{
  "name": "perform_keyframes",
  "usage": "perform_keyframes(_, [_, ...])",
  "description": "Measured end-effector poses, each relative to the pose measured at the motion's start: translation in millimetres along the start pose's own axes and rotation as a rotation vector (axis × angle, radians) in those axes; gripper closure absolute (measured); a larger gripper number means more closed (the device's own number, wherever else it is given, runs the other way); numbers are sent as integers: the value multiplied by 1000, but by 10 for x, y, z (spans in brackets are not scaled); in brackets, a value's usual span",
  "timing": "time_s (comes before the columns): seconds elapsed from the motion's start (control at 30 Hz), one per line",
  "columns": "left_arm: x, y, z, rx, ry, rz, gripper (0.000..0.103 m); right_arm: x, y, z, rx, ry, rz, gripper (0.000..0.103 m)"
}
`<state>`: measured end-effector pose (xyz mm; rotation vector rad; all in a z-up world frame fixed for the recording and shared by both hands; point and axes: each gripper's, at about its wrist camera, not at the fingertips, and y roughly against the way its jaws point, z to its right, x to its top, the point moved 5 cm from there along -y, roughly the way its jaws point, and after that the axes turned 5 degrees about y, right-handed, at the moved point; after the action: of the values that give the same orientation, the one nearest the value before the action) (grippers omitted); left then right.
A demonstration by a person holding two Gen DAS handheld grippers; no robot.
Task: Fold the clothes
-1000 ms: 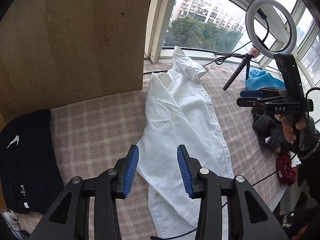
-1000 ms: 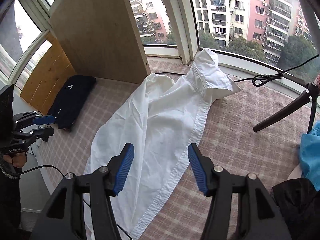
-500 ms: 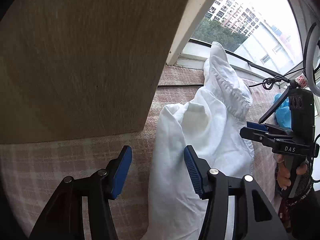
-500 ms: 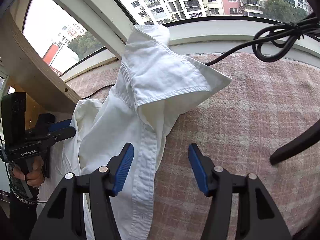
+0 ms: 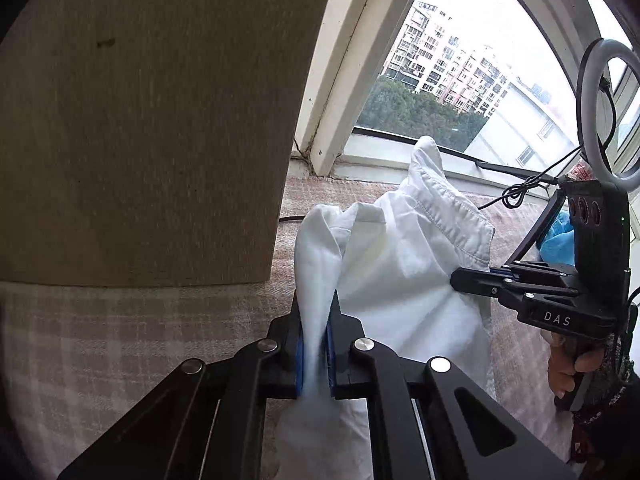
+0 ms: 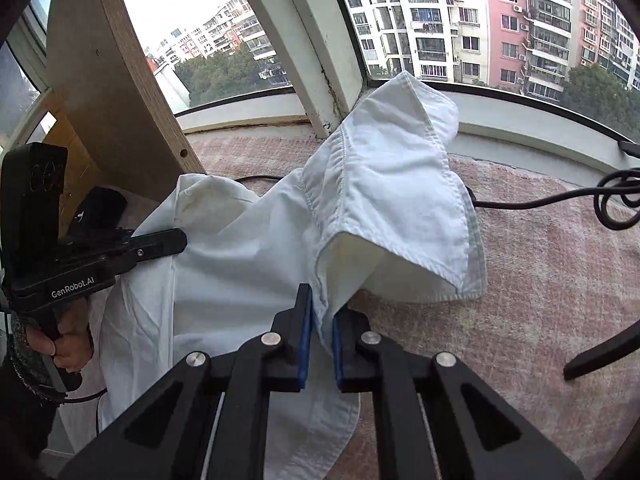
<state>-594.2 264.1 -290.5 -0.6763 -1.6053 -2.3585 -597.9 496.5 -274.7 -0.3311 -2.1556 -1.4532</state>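
Stretching lengthwise, white shirt [image 6: 248, 264] points collar [image 6: 396, 184] toward window [image 6: 440, 20].

From my left wrist view I read "DAS" in pale capitals on the black body of the right gripper [image 5: 472, 280], just behind its jaws. From my right wrist view I read "GenRobot.AI" in white on the black body of the left gripper [image 6: 176, 242], above the hand [image 6: 68, 344] holding its grip. I can read nothing else.
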Motion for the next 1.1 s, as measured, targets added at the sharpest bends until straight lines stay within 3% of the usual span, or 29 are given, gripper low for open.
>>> perform_keyframes(0.07, [-31,-61,-21,42,-11,-9,95,-40,-96,67,-43,-5,-63,92])
perform_keyframes(0.13, [-34,-144,-119,50,24,-31,93,-91,-172,139,-164,13,-140,84])
perform_keyframes(0.2, [-32,-150,-205,38,71,-27,85,-99,-67,181,-217,9,-140,75])
perform_keyframes(0.3, [-34,-135,-254,25,96,-14,76,-56,261,182,-286,-9,-89,74])
perform_keyframes(0.47, [-81,-109,-209,48,72,11,79,289,538,-200,-193,47,44,75])
perform_keyframes(0.53, [-78,-110,-197,67,66,26,81,427,252,-376,-74,74,4,75])
perform_keyframes(0.57, [-77,-110,-191,76,62,33,81,425,161,-371,-71,72,-22,75])
perform_keyframes(0.6, [-78,-108,-188,81,61,39,81,392,98,-324,-96,64,-49,76])
perform_keyframes(0.73, [-82,-59,-232,89,76,67,81,261,-146,-138,-196,28,-157,103])
perform_keyframes(0.8, [-92,-50,-245,87,76,67,81,195,-264,-46,-246,11,-212,103])
perform_keyframes(0.87, [-99,-45,-262,76,84,64,81,252,-192,-148,-257,33,-176,102])
perform_keyframes(0.97, [-97,-42,-284,66,90,58,80,400,-160,-431,-151,66,-115,100])
perform_keyframes(1.03, [-98,-32,-288,64,90,57,80,462,-297,-598,-55,76,-134,100])
perform_keyframes(1.1, [-101,-17,-288,64,89,57,80,473,-551,-659,-31,86,-184,100])
